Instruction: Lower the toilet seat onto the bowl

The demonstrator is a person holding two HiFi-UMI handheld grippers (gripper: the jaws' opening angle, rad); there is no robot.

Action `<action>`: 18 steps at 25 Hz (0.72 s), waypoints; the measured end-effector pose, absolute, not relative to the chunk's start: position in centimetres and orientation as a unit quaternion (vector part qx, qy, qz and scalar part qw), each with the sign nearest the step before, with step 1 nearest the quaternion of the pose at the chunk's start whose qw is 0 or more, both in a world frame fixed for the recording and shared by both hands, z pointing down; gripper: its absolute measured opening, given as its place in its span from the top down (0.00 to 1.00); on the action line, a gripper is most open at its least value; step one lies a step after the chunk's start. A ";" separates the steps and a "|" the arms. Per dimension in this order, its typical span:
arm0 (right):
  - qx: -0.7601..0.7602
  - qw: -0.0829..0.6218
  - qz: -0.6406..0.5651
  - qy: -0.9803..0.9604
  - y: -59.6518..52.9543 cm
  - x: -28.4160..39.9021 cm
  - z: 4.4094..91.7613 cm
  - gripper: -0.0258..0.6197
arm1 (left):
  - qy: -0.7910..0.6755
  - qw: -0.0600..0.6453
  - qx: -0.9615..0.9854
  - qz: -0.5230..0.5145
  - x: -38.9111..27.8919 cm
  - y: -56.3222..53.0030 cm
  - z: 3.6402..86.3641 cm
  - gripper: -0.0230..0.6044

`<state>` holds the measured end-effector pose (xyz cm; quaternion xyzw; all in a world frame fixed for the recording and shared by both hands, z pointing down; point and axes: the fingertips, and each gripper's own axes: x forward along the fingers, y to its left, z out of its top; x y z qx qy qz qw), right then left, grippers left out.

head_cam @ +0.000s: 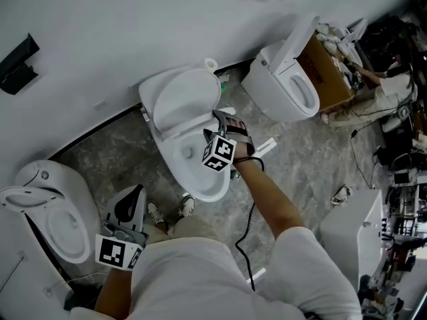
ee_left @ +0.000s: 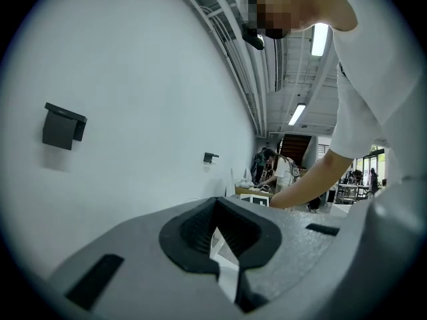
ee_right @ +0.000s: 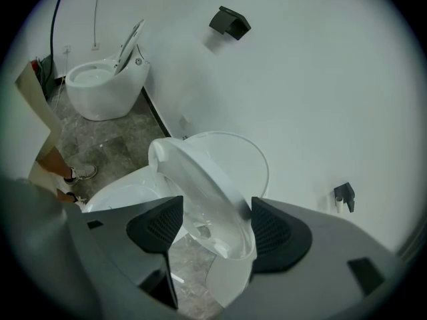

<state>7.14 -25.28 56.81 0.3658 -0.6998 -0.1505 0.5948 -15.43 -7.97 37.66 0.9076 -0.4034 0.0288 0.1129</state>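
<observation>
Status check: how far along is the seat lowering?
Done: the toilet seat is off the raised lid, tilted partway over the bowl. In hand: the right gripper holds it between its jaws. Left: bring it flat onto the rim and release. The left gripper is shut, empty, aside.

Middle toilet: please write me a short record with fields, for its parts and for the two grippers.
toilet seat: half lowered, tilted, not yet down on the bowl
lid: upright against the wall
right gripper: jaws wide, closed on the seat's front edge
left gripper: jaws together, nothing in them, low beside the person's body, away from the toilet
other toilets: one on the left, one on the right
</observation>
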 end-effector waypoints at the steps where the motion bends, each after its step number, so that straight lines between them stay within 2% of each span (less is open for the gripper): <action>1: 0.368 0.593 -0.147 -0.701 -25.0 7.2 56.8 0.49 | -0.400 0.113 0.909 0.029 -15.3 -8.0 37.7 0.96; 18: 0.413 0.568 -0.102 -0.705 -17.1 9.2 58.3 0.49 | -0.334 0.128 0.933 0.036 -11.5 -7.7 39.3 0.96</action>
